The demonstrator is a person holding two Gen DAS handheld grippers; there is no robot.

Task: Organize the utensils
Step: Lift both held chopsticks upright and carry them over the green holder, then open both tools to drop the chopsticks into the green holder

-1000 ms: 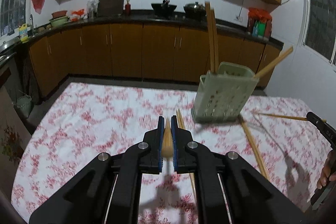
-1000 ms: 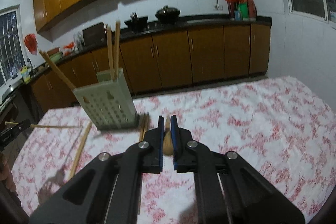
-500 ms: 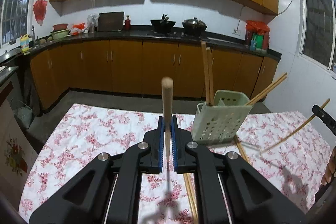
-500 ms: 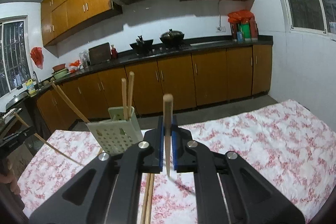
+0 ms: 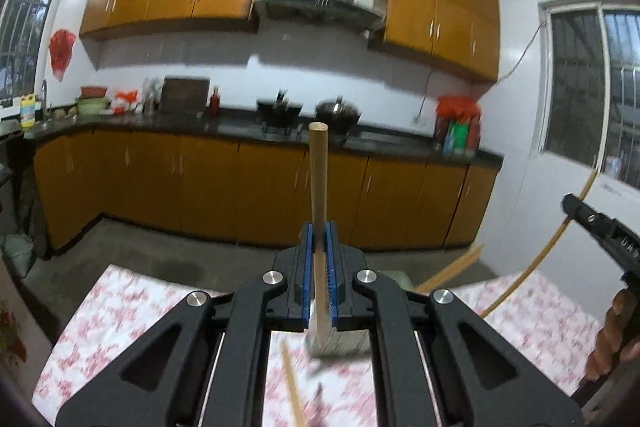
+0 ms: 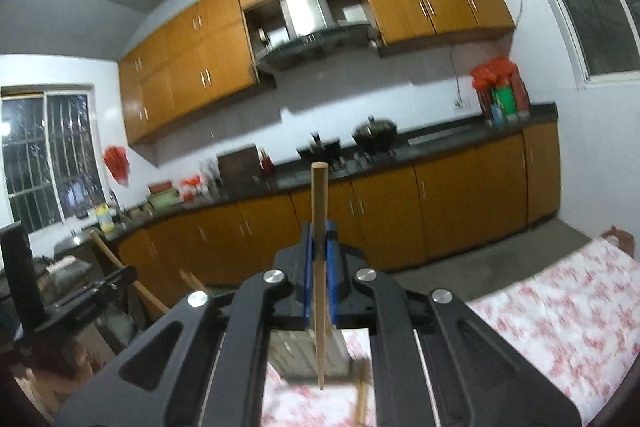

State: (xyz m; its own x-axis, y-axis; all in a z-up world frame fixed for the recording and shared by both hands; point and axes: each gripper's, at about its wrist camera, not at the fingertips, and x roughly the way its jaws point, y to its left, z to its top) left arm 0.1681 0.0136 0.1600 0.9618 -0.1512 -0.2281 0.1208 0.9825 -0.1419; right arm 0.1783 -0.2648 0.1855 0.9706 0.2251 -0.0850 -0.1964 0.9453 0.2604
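Here, left tongs (image 5: pixel 319 239) pressed together on one wooden chopstick (image 5: pixel 318 179), held upright, blunt end up against the far kitchen cupboards. Right tongs (image 6: pixel 319 239) likewise pinching a second chopstick (image 6: pixel 320 211), also upright, thin tip hanging down below the blue pads (image 6: pixel 331 267). In the left view, right tongs seen again at the far right edge, with its chopstick as a long slanted stick.

Just under both tongs, partly hidden: pale green utensil holder (image 5: pixel 340 341) standing on the desk (image 5: pixel 120 311), which carries a red-flowered cloth. Holder seen blurred through the gap of the arms in both views. More chopsticks sticking out of it, slanted to the right (image 5: pixel 448 273) in the left view. Loose chopstick (image 5: pixel 292 387) lying on the cloth near the left tongs; another blurred one (image 6: pixel 362 387) near the right tongs.

Possible trouble, as a judgement: holder mostly covered by the tongs, so tips hard to aim into a compartment; both tongs very near above one small basket, so risk of knocking together or tipping the light holder. Thin stick pinched at one narrow place, so possible swinging or slipping if pushed against the rim.

No brand or writing readable; only small raised letters on the black body at far right, too blurred to read.
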